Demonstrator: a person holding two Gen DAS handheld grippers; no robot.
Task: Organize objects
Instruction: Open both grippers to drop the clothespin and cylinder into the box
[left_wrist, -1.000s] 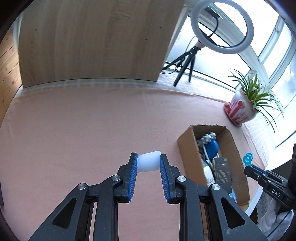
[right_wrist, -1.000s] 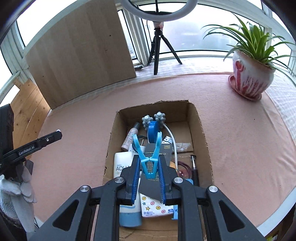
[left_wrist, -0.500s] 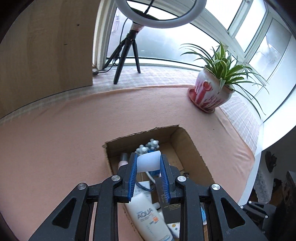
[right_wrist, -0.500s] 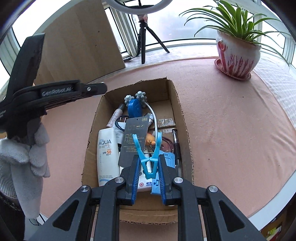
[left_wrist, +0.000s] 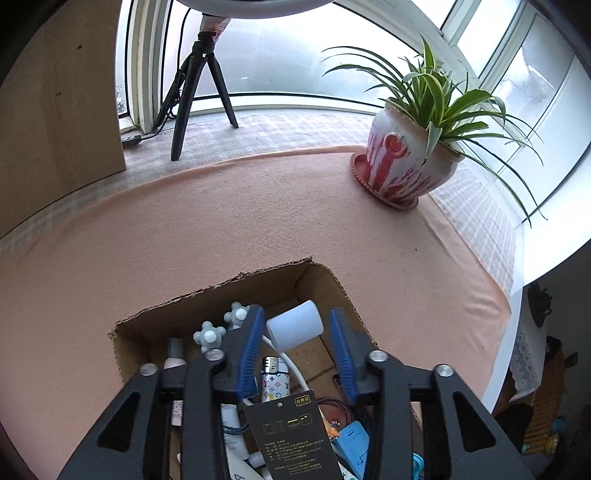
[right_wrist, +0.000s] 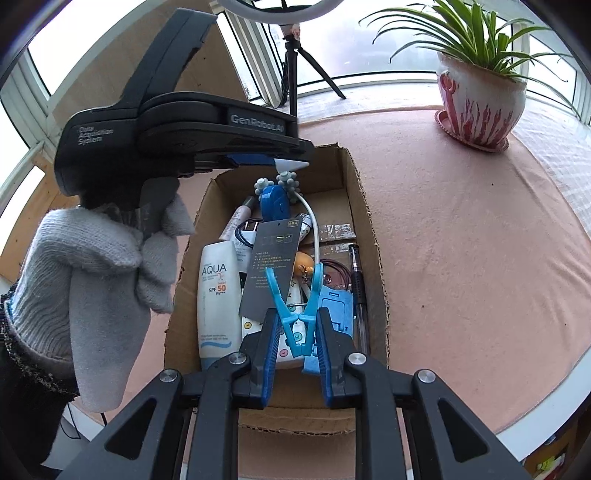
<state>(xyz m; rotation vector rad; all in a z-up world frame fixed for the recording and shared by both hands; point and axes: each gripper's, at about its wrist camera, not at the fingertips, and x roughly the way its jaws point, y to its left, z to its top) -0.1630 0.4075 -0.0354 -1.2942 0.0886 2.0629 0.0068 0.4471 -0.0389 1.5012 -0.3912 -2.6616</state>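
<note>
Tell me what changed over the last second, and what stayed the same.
The left gripper swung from the bare pink cloth to above the cardboard box and opened its jaws; the white cap now sits loose between them, touching at most the left pad. The right gripper drew back toward the box's near end, still shut on the blue clothespin. The box's contents and the potted plant stayed put.

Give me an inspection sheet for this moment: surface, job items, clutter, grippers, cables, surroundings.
Surface: pink cloth covers the table.
Job items: cardboard box holds sunscreen tube, black card, pen.
Clutter: nothing seen outside the box.
Grippers: left gripper open over the box, white cap between its jaws; right gripper shut on blue clothespin.
Cables: white cable in the box.
Surroundings: potted plant, tripod, windows.
</note>
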